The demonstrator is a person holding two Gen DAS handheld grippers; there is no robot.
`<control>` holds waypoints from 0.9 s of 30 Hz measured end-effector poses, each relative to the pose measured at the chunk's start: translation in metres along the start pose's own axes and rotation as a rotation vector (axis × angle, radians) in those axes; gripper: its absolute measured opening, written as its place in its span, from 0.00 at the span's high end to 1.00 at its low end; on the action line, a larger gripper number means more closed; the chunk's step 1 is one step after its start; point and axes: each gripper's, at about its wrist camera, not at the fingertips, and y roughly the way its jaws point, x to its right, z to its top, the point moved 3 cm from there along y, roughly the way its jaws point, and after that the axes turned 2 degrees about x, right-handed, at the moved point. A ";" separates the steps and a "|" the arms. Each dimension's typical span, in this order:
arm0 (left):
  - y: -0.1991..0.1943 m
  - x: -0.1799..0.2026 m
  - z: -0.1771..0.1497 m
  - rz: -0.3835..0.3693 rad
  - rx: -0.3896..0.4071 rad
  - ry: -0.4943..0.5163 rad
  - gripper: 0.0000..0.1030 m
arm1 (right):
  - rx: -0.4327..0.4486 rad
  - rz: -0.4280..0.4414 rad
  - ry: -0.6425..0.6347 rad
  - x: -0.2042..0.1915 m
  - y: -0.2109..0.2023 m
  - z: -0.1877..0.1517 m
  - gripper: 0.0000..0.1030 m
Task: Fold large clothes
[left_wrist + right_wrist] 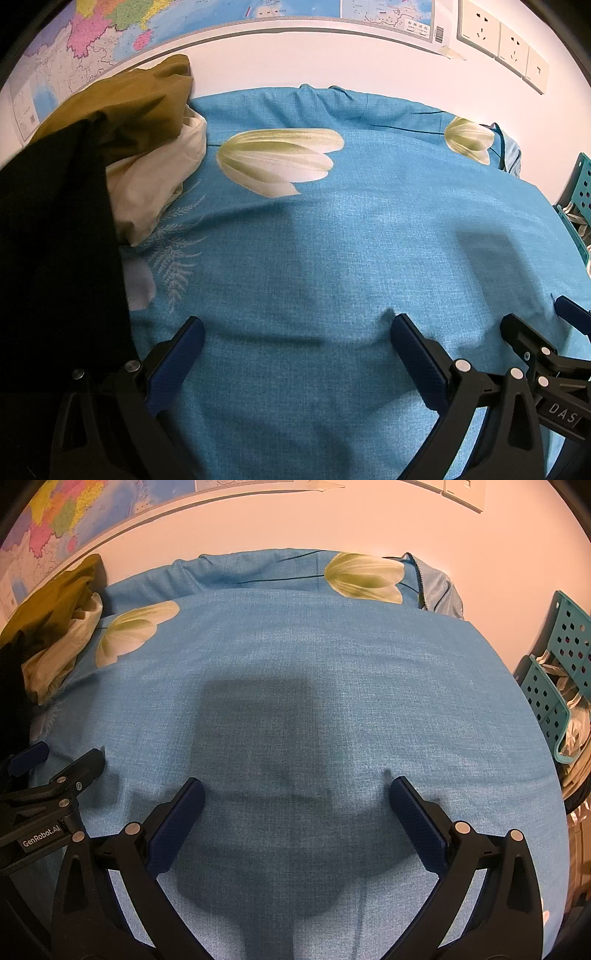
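Note:
A pile of clothes lies at the left on the blue flowered bed sheet (332, 240): a black garment (55, 258) in front, an olive-brown one (129, 110) behind it, and a cream one (155, 184) under them. The pile also shows at the far left in the right wrist view (55, 627). My left gripper (297, 332) is open and empty, low over the sheet, just right of the black garment. My right gripper (297, 794) is open and empty over the middle of the sheet (314, 664). Each gripper shows at the edge of the other's view.
A wall with a map (92, 44) and power sockets (498, 37) runs behind the bed. A teal perforated basket (554, 686) with items in it stands off the bed's right edge. A light blue cloth (439, 590) lies at the far right corner.

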 end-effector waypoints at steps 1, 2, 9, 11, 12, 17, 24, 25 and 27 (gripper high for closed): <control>0.000 0.000 0.000 0.000 0.000 0.000 0.05 | 0.000 0.000 0.000 0.000 0.001 0.001 0.04; 0.000 0.000 0.000 0.000 0.000 0.000 0.05 | 0.000 0.000 0.000 0.000 0.000 0.000 0.04; 0.000 0.000 0.000 0.000 0.000 0.000 0.05 | 0.000 0.000 0.000 0.000 0.000 0.001 0.04; 0.000 0.000 0.000 0.000 0.000 0.000 0.05 | 0.000 0.000 0.000 0.000 0.000 0.000 0.04; 0.000 0.000 0.000 0.000 0.000 0.000 0.05 | 0.000 0.000 0.000 0.000 0.000 0.001 0.04; -0.001 0.000 0.000 0.000 0.000 0.000 0.05 | 0.000 0.000 0.000 0.000 -0.001 0.000 0.04; 0.000 0.001 0.001 0.000 0.000 0.000 0.05 | 0.000 0.000 0.000 0.000 -0.001 0.000 0.04; 0.000 0.000 0.001 0.000 0.000 0.000 0.05 | 0.000 0.000 0.000 0.001 -0.001 0.000 0.04; 0.000 0.001 0.001 0.000 0.000 0.000 0.05 | 0.000 0.001 0.000 0.001 0.000 0.000 0.04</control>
